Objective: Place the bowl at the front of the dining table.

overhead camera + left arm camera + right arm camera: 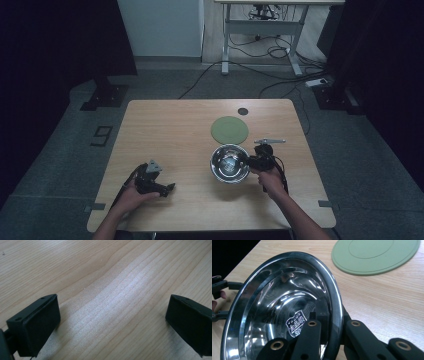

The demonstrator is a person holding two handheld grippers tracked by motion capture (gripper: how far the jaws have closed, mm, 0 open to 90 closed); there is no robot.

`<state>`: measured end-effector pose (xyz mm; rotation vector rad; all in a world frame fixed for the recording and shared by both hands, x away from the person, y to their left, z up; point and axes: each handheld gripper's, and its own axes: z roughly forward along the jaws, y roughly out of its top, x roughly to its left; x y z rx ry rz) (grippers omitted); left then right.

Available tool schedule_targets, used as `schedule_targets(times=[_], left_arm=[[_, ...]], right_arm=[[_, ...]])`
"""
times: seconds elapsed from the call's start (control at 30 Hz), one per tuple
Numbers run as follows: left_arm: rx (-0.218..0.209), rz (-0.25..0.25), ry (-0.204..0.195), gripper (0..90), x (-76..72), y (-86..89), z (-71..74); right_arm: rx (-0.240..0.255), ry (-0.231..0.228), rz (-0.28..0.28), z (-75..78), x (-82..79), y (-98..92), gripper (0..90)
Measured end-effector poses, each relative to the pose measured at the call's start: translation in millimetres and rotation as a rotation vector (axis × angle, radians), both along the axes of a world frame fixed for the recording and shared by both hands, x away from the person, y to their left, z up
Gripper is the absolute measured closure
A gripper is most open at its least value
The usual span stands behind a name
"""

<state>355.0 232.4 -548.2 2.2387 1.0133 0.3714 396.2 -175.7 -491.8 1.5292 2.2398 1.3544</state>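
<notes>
While I look down from the high view, my right gripper (pixel 252 161) clamps the right rim of the shiny round steel bowl (pixel 229 163), which sits on the pale wooden table (pixel 170 125) just in front of the flat round green mat (pixel 229 129). My left gripper (pixel 167 187) rests near the table's front left. In the left gripper view, my jaws stand wide apart over bare wood. In the right gripper view, my jaws pinch the bowl's rim (pixel 335 302), one inside, one outside; a stamped label in the bowl's bottom (pixel 297 323) is too small to read.
</notes>
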Motion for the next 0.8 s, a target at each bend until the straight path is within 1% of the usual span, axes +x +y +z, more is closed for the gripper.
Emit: schedule_targets(times=[0.2, 0.6, 0.8], left_arm=[[0.0, 0.0, 0.0, 0.0, 0.0, 0.0, 0.0], [0.0, 0.0, 0.0, 0.0, 0.0, 0.0, 0.0], [0.0, 0.0, 0.0, 0.0, 0.0, 0.0, 0.0]], right_arm=[[-0.006, -0.003, -0.021, -0.8, 3.9, -4.0, 86.4], [-0.012, -0.004, -0.041, 0.8, 9.0, -9.7, 86.4], [-0.018, -0.005, -0.06, 2.1, 17.9, -11.4, 86.4]])
